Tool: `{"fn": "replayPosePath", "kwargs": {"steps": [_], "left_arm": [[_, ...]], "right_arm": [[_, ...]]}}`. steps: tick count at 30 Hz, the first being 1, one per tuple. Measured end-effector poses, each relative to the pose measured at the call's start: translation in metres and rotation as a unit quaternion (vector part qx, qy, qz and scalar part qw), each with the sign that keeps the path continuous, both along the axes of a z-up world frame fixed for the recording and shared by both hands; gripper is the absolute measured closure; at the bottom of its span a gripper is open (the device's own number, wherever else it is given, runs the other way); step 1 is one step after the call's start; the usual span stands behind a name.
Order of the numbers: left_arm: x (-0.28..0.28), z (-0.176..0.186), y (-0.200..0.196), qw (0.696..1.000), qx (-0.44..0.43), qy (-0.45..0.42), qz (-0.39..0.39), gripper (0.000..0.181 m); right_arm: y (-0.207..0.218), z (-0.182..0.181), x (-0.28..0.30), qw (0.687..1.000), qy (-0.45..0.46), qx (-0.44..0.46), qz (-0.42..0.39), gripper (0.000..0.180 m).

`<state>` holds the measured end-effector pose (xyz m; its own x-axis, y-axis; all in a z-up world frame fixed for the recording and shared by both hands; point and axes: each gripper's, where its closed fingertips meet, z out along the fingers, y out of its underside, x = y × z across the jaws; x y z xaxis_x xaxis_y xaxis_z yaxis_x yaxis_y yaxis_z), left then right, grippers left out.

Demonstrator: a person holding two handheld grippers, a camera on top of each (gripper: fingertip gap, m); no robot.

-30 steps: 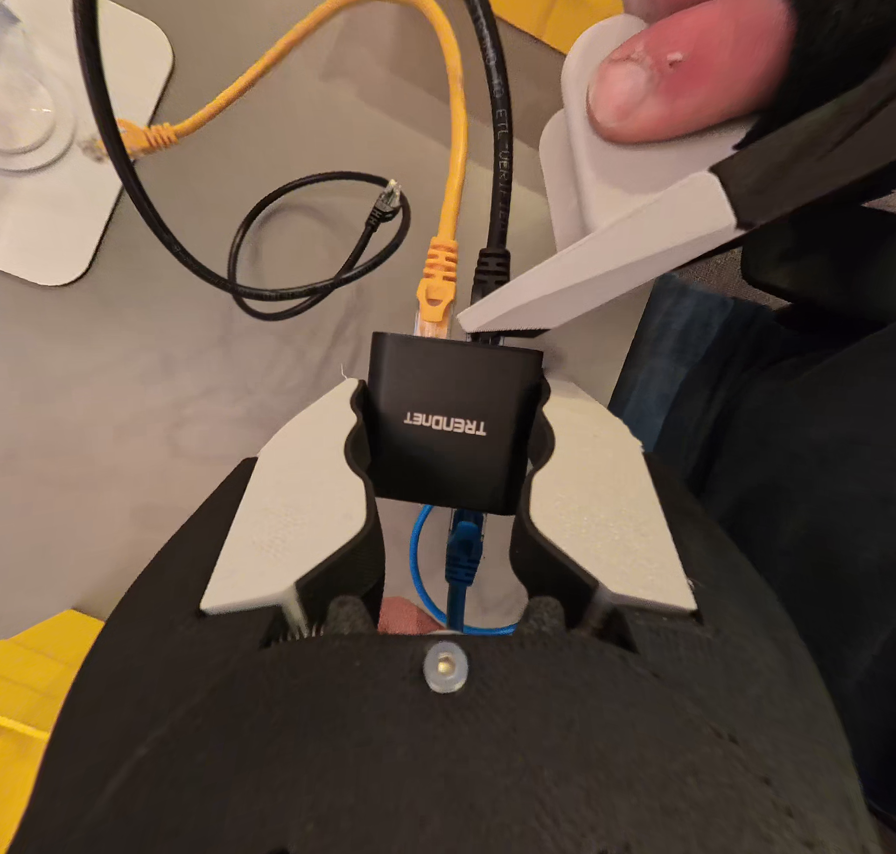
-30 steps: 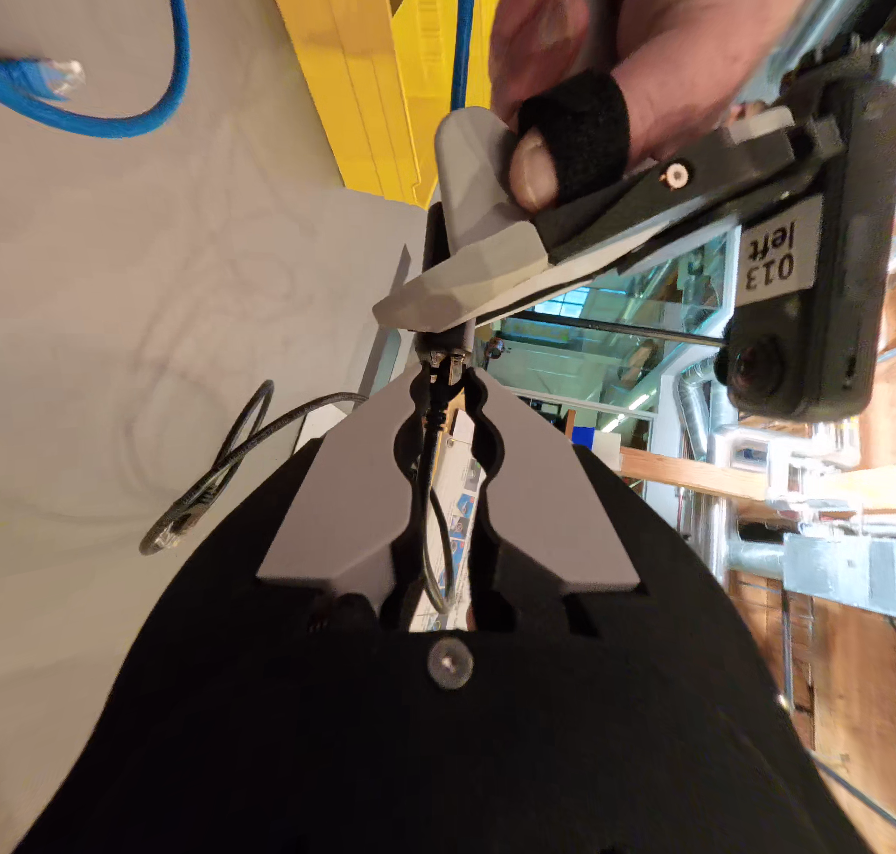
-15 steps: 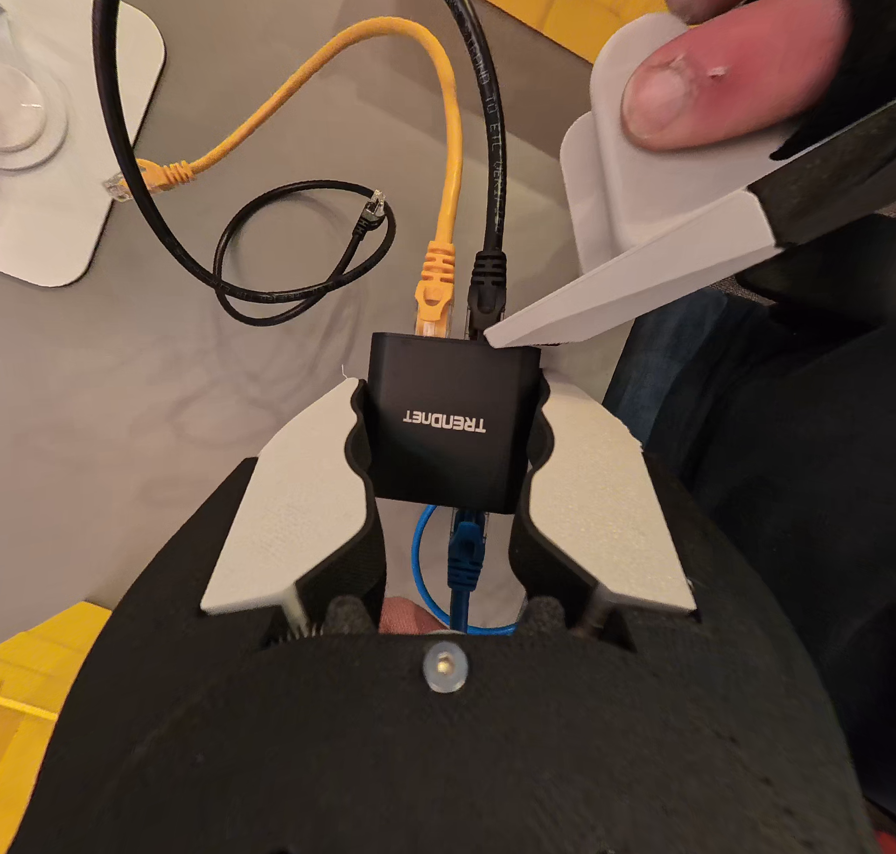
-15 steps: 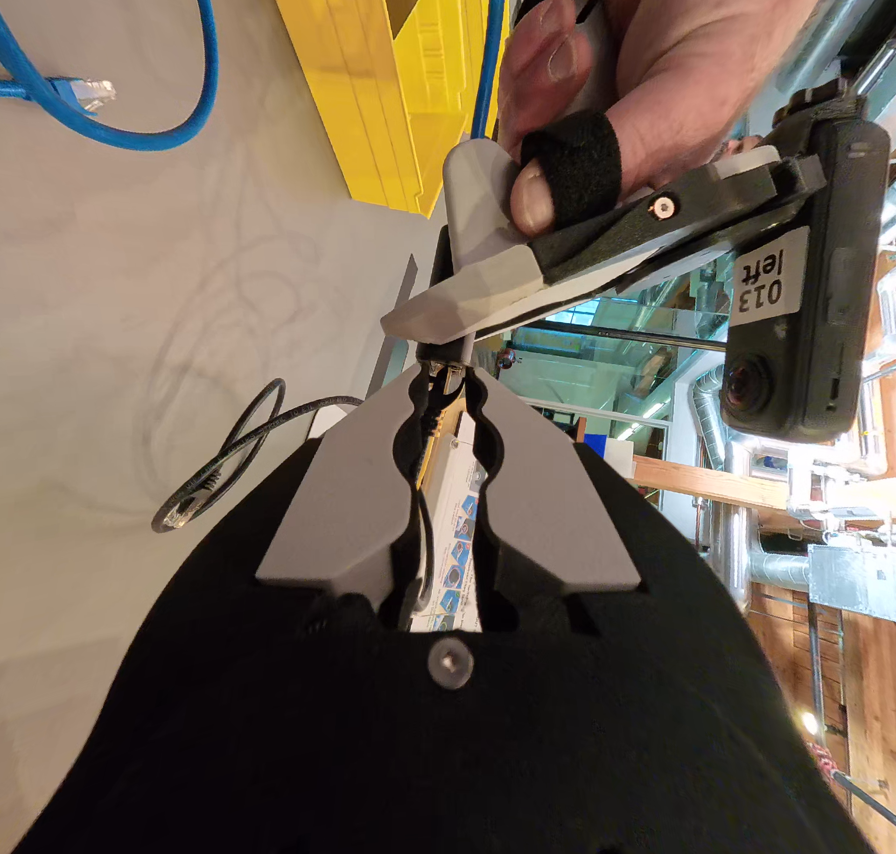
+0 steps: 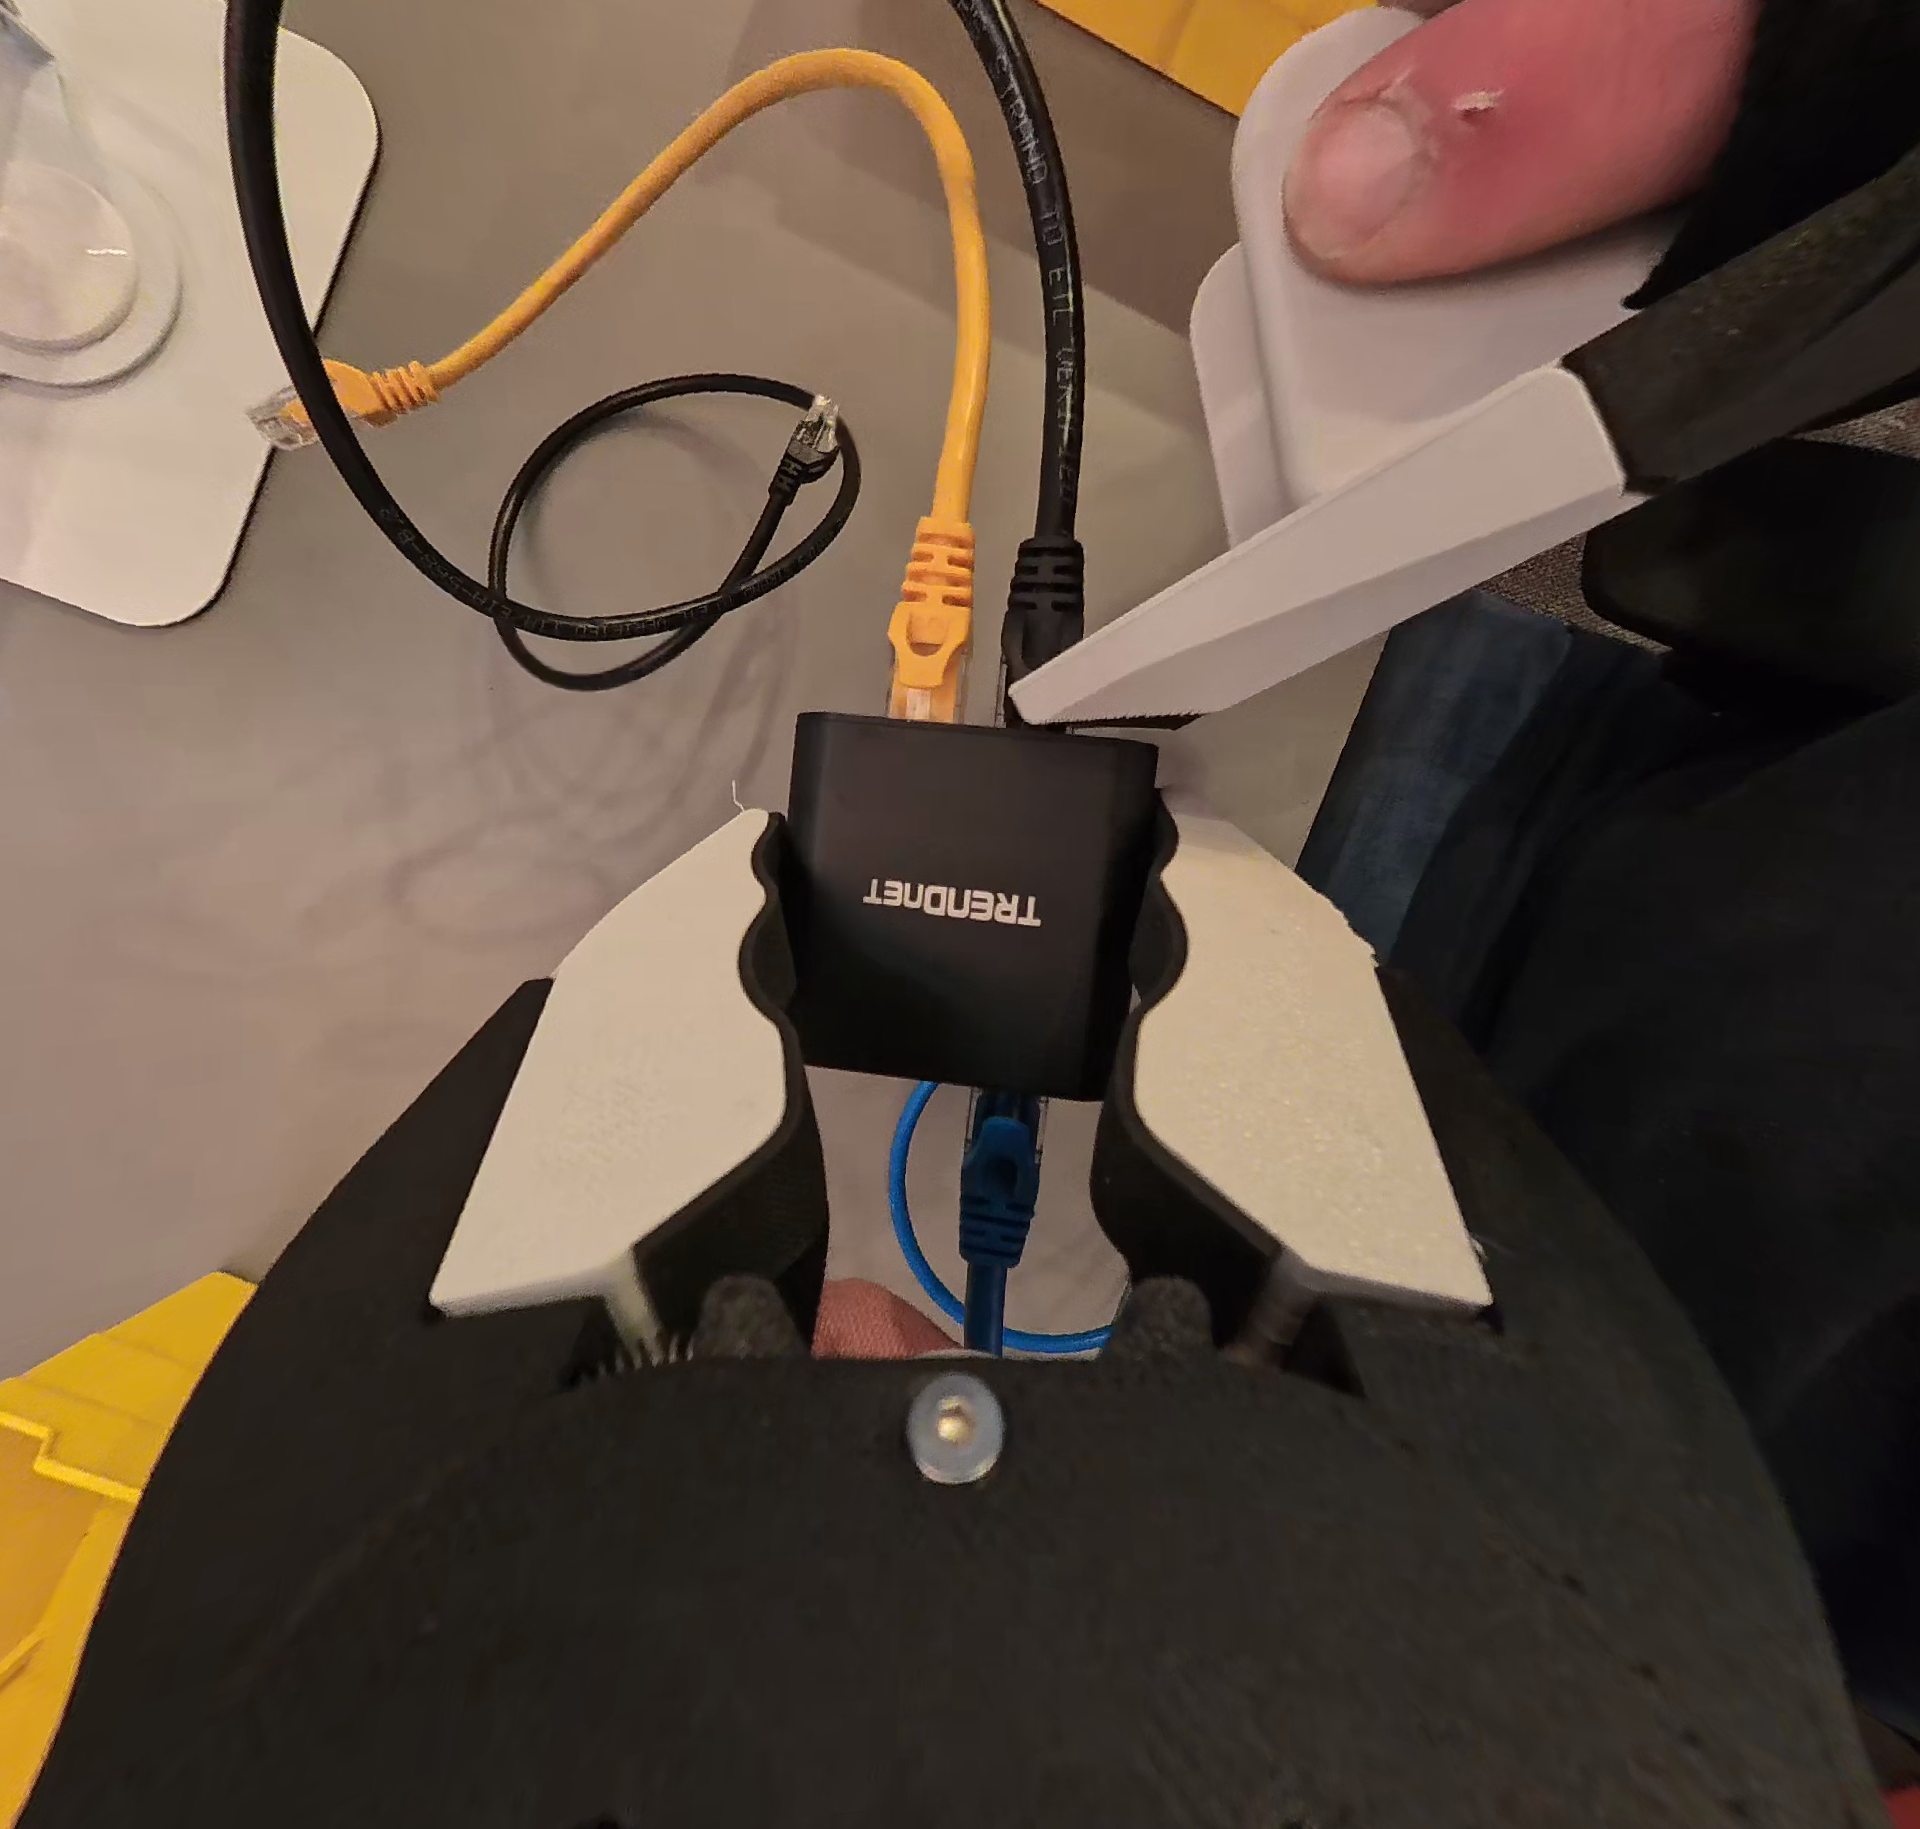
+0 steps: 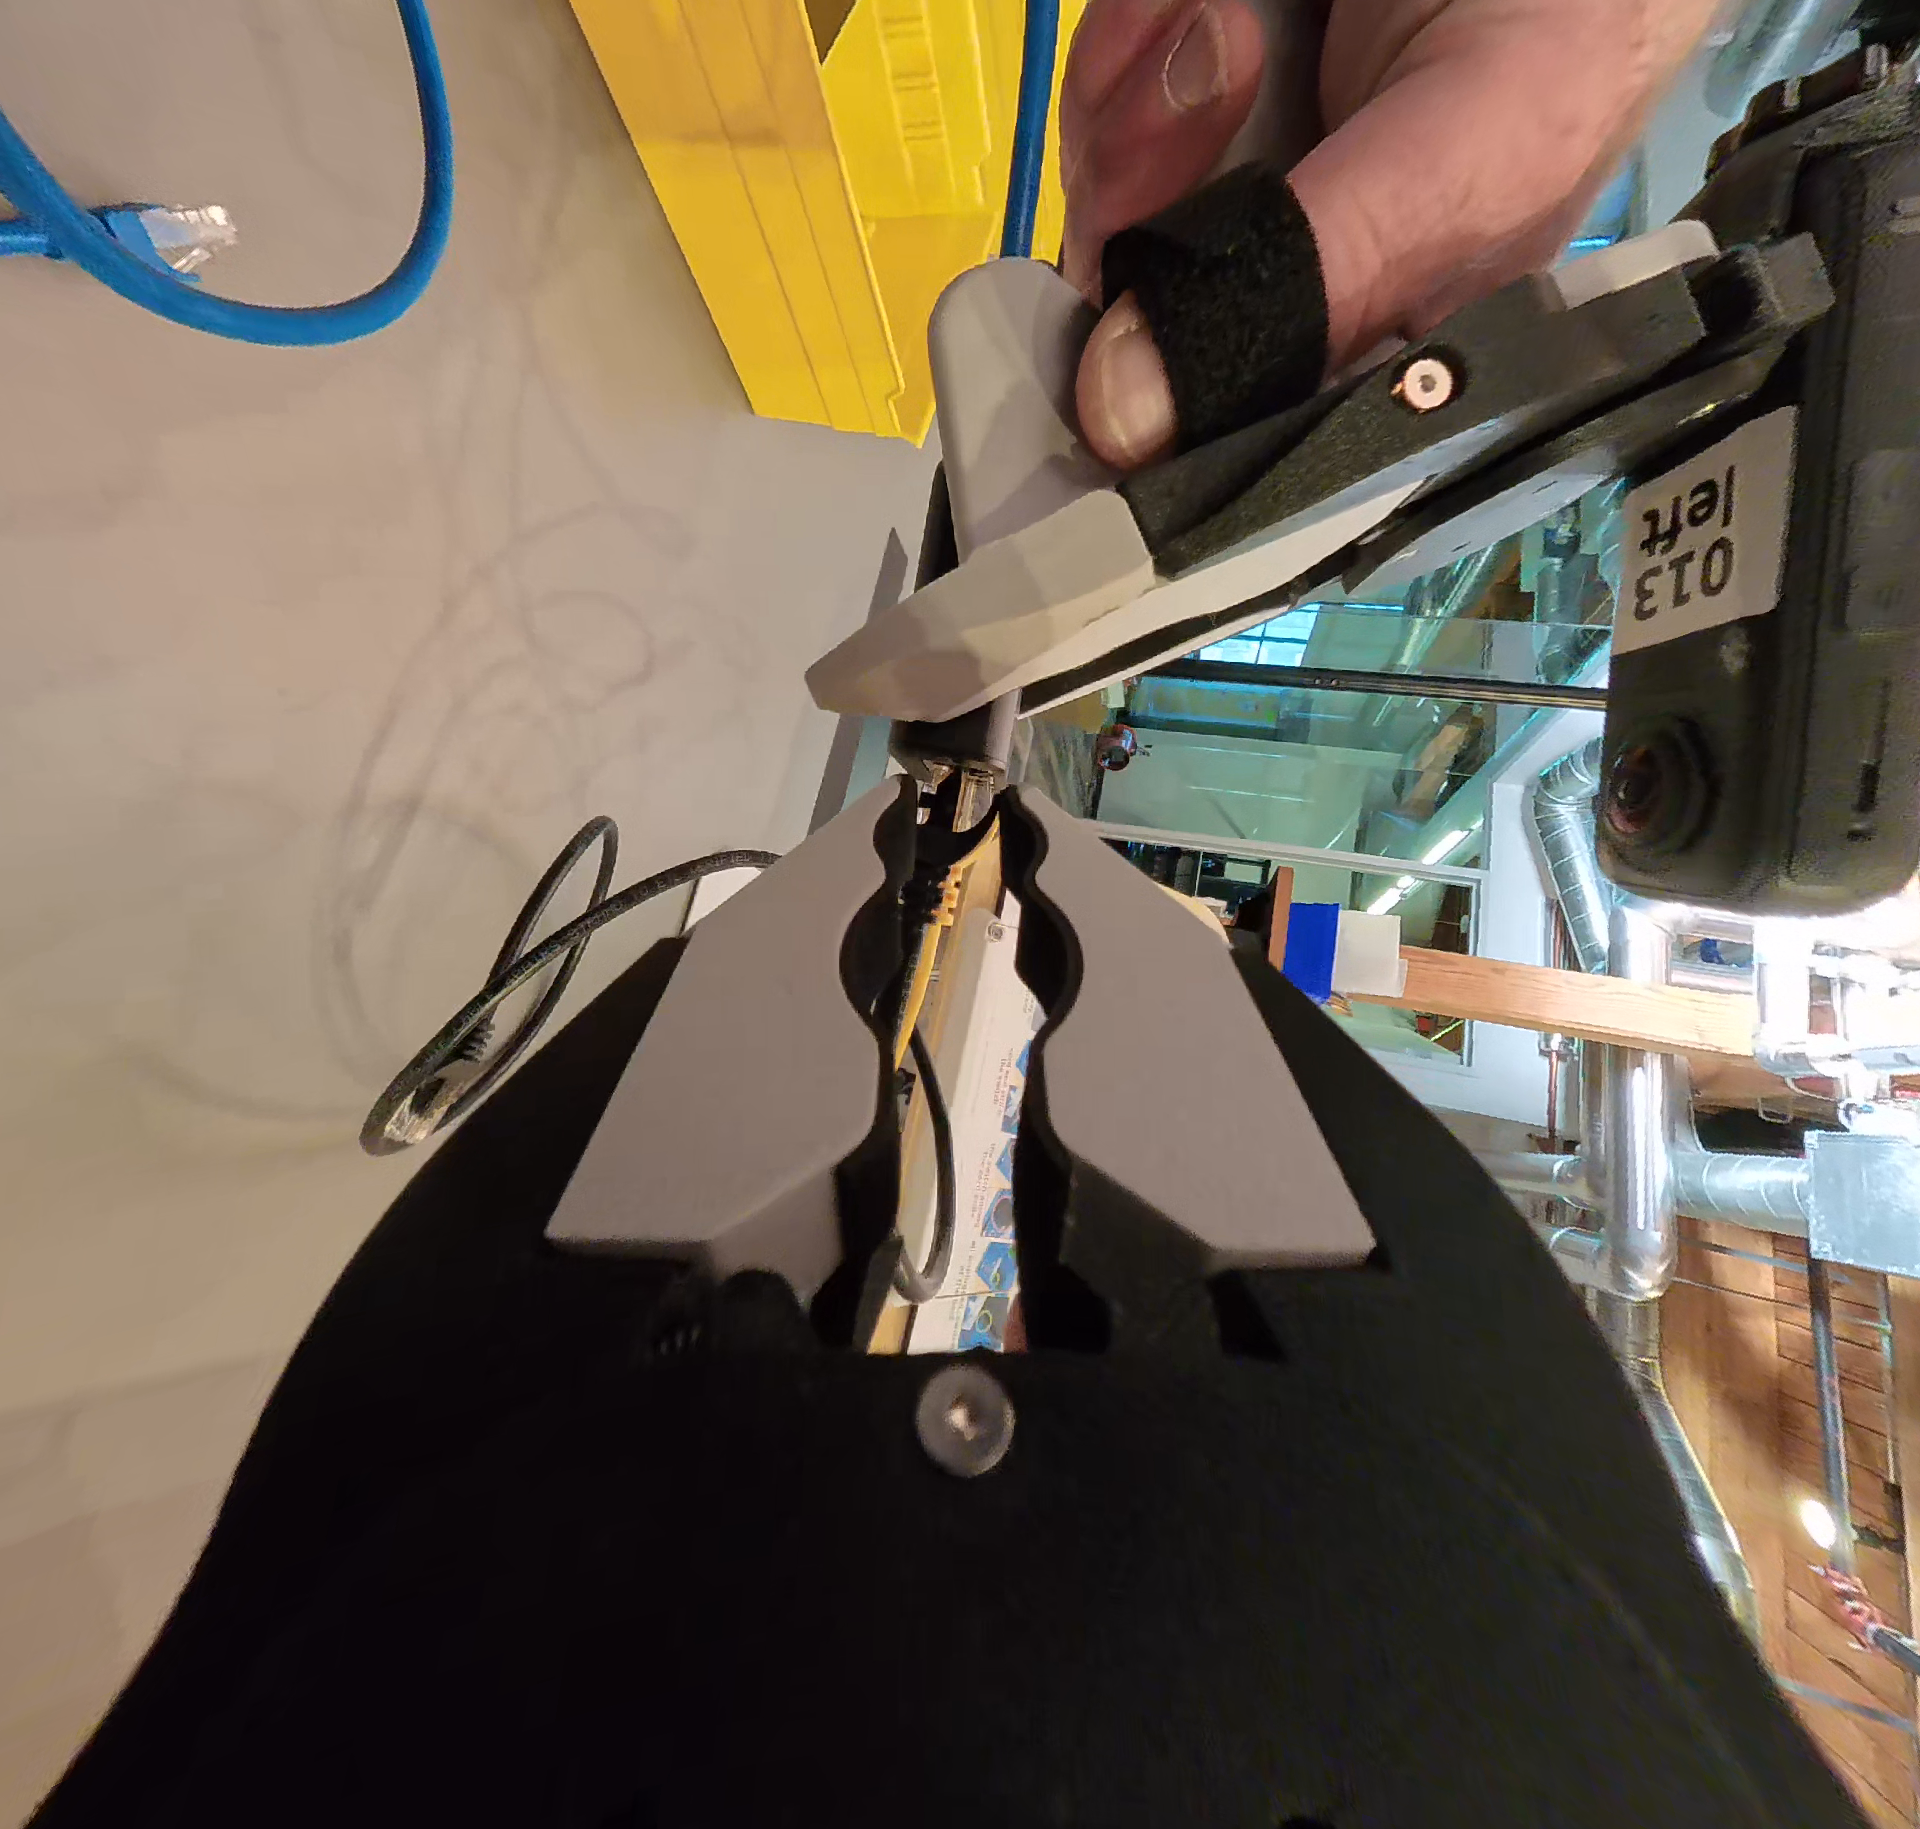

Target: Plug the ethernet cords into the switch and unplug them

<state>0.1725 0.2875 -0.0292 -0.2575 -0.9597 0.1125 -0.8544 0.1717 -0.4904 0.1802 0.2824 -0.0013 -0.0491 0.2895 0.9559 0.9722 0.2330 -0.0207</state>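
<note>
In the left wrist view my left gripper (image 5: 961, 844) is shut on the black switch (image 5: 966, 927) and holds it above the grey table (image 5: 312, 896). An orange cord's plug (image 5: 930, 626) and a black cord's plug (image 5: 1044, 584) sit at the switch's far side. A blue cord's plug (image 5: 997, 1187) is in the near side. My right gripper (image 6: 951, 808) is shut on the black plug (image 6: 914, 870) right at the switch (image 6: 945, 735). One of its fingers (image 5: 1299, 595) hides the plug's front, so its depth in the port cannot be told.
The orange cord's loose end (image 5: 312, 408) and a black cord's loose plug (image 5: 805, 429) lie on the table. A white mat (image 5: 270, 429) with a clear glass is at upper left. Yellow bins (image 6: 831, 169) and a loose blue plug (image 6: 177, 231) are nearby. A person's dark clothing (image 5: 1662, 1052) is at right. Left and right tips are no more than a few centimetres apart.
Both grippers keep their grip. The switch and both grippers have drifted slightly over the table. The black plug stays at the switch.
</note>
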Motion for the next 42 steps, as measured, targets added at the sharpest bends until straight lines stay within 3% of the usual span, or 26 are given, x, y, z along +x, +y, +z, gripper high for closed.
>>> {"fn": "replayPosePath", "kwargs": {"steps": [13, 20, 22, 24, 34, 42], "left_arm": [[0.002, -0.008, 0.0, 1.0, 0.0, 0.011, 0.001, 0.118], [0.01, -0.006, -0.003, 0.999, -0.037, -0.017, 0.004, 0.118], [0.006, -0.011, 0.012, 1.0, 0.003, -0.011, 0.017, 0.118], [-0.001, -0.005, 0.023, 0.998, -0.035, -0.027, 0.048, 0.118], [-0.013, 0.003, 0.049, 0.995, 0.022, -0.069, 0.07, 0.118], [-0.024, 0.039, 0.092, 0.974, 0.008, -0.169, 0.153, 0.118]], "right_arm": [[0.0, -0.011, 0.004, 0.995, -0.098, -0.015, -0.011, 0.171], [-0.001, -0.009, 0.011, 0.994, -0.101, -0.023, -0.024, 0.172], [0.0, -0.012, 0.027, 0.992, -0.111, -0.036, -0.055, 0.174], [-0.004, -0.012, 0.046, 0.993, -0.086, -0.045, -0.068, 0.177], [-0.016, 0.03, 0.052, 0.997, 0.022, -0.021, -0.066, 0.176], [-0.044, 0.059, 0.081, 0.991, 0.107, -0.02, -0.082, 0.175]]}}
